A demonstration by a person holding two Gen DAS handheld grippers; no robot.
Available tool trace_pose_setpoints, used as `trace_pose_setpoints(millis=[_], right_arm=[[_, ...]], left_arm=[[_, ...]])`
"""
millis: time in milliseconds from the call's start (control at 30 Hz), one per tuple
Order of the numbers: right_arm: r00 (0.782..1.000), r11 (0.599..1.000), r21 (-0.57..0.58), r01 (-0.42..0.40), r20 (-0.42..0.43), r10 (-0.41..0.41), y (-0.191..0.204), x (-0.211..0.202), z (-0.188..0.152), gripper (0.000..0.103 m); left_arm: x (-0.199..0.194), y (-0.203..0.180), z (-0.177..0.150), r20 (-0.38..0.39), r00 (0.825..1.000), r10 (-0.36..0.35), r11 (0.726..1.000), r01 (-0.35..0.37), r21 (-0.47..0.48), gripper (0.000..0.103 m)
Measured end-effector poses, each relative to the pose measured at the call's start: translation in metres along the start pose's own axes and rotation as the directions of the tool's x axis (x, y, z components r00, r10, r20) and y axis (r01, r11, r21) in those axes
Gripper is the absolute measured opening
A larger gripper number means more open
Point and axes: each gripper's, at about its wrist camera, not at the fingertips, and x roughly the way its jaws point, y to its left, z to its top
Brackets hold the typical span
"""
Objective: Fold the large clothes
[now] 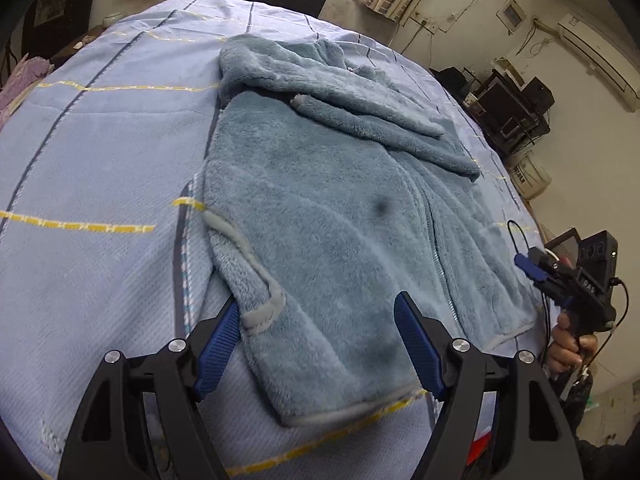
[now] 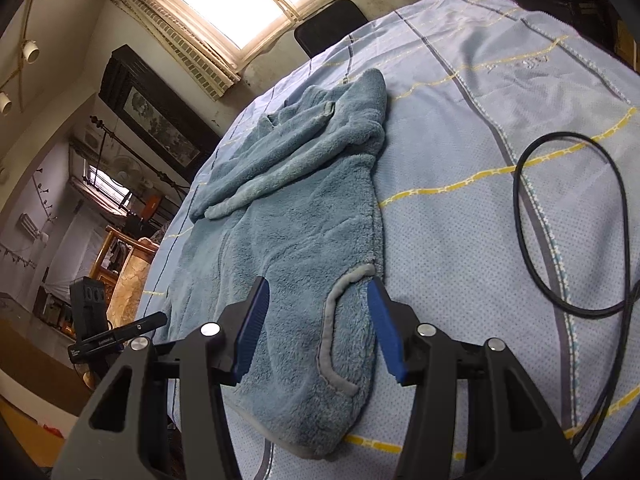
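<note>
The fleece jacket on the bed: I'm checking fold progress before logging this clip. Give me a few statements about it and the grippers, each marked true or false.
1. The fleece jacket lies spread on the blue bedsheet. True.
2. The left gripper is clamped on the hem. False: its jaws are open, holding nothing.
3. One sleeve is folded across the jacket's upper part. True.
4. The right gripper holds the black cable. False: it is open; the cable lies loose on the sheet.
5. The jacket is bright red. False: it is grey-blue.
</note>
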Motion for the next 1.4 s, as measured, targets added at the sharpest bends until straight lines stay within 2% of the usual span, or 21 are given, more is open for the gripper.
trace_pose_setpoints(millis=[133, 300, 400, 433, 500, 533, 567, 600, 633, 667, 700, 767, 833, 1033, 1200, 1400], right_arm=[[1.000, 1.000, -0.012, 0.022, -0.015, -0.022, -0.002, 0.005, -0.002, 0.051], [1.000, 0.999, 0.029, 0.013, -0.015, -0.012, -0.015, -0.008, -0.009, 0.051], [0.998, 0.999, 0.021, -0.028, -0.056, 0.029, -0.013, -0.008, -0.021, 0.051], [0.997, 1.000, -0.010, -0.025, -0.069, 0.024, -0.007, -0.008, -0.024, 0.051], [0.993, 0.997, -0.043, -0.071, -0.097, 0.066, 0.005, -0.008, -0.029, 0.051], [0.990, 0.994, -0.057, -0.095, -0.107, 0.088, 0.011, -0.007, -0.032, 0.051], [0.989, 0.992, -0.071, -0.104, -0.112, 0.096, 0.015, -0.005, -0.034, 0.051], [0.989, 0.991, -0.085, -0.107, -0.111, 0.098, 0.017, -0.004, -0.036, 0.050], [0.990, 0.991, -0.088, -0.104, -0.107, 0.094, 0.017, -0.003, -0.036, 0.046], [0.991, 0.993, -0.079, -0.090, -0.104, 0.082, 0.014, 0.000, -0.036, 0.031], [0.992, 0.994, -0.062, -0.086, -0.101, 0.080, 0.013, 0.002, -0.037, 0.023], [0.991, 0.993, -0.040, -0.111, -0.080, 0.108, 0.009, -0.001, -0.038, 0.016], [0.991, 0.991, -0.048, -0.121, -0.058, 0.118, 0.010, -0.008, -0.038, 0.016], [0.986, 0.985, -0.047, -0.165, -0.034, 0.163, 0.019, -0.019, -0.020, 0.015], [0.983, 0.980, -0.075, -0.182, 0.011, 0.183, 0.034, -0.029, 0.008, 0.015], [0.980, 0.980, -0.080, -0.181, 0.067, 0.187, 0.049, -0.032, 0.056, 0.014]], left_arm=[[0.003, -0.002, 0.003, 0.010, 1.000, -0.018, 1.000, 0.018, -0.002, 0.076], [-0.002, -0.006, -0.010, 0.006, 0.999, -0.034, 0.999, 0.034, 0.029, 0.076], [-0.003, -0.009, -0.013, 0.006, 1.000, -0.027, 0.998, 0.026, 0.051, 0.076], [-0.002, -0.009, -0.012, 0.006, 1.000, -0.029, 0.998, 0.029, 0.050, 0.076], [0.001, -0.010, -0.009, 0.008, 0.999, -0.032, 0.998, 0.032, 0.045, 0.075], [0.003, -0.012, -0.008, 0.011, 1.000, -0.022, 0.998, 0.022, 0.053, 0.069], [0.003, -0.014, -0.008, 0.011, 1.000, -0.013, 0.998, 0.013, 0.061, 0.058], [0.004, -0.015, -0.009, 0.010, 1.000, -0.010, 0.998, 0.009, 0.069, 0.055], [0.003, -0.015, -0.011, 0.012, 1.000, -0.006, 0.997, 0.005, 0.075, 0.051], [0.003, -0.015, -0.012, 0.014, 1.000, 0.004, 0.997, -0.005, 0.078, 0.047], [0.003, -0.014, -0.012, 0.016, 1.000, 0.014, 0.997, -0.015, 0.079, 0.042], [0.002, -0.008, -0.011, 0.016, 0.999, 0.034, 0.997, -0.035, 0.063, 0.020], [-0.003, -0.002, -0.010, 0.019, 1.000, 0.019, 0.999, -0.020, 0.047, 0.017], [-0.025, -0.015, 0.001, 0.084, 0.996, 0.025, 0.995, -0.032, 0.093, 0.016], [-0.038, -0.030, 0.026, 0.131, 0.990, 0.046, 0.990, -0.063, 0.127, 0.016], [-0.051, -0.045, 0.067, 0.200, 0.977, 0.071, 0.984, -0.101, 0.144, 0.015]])
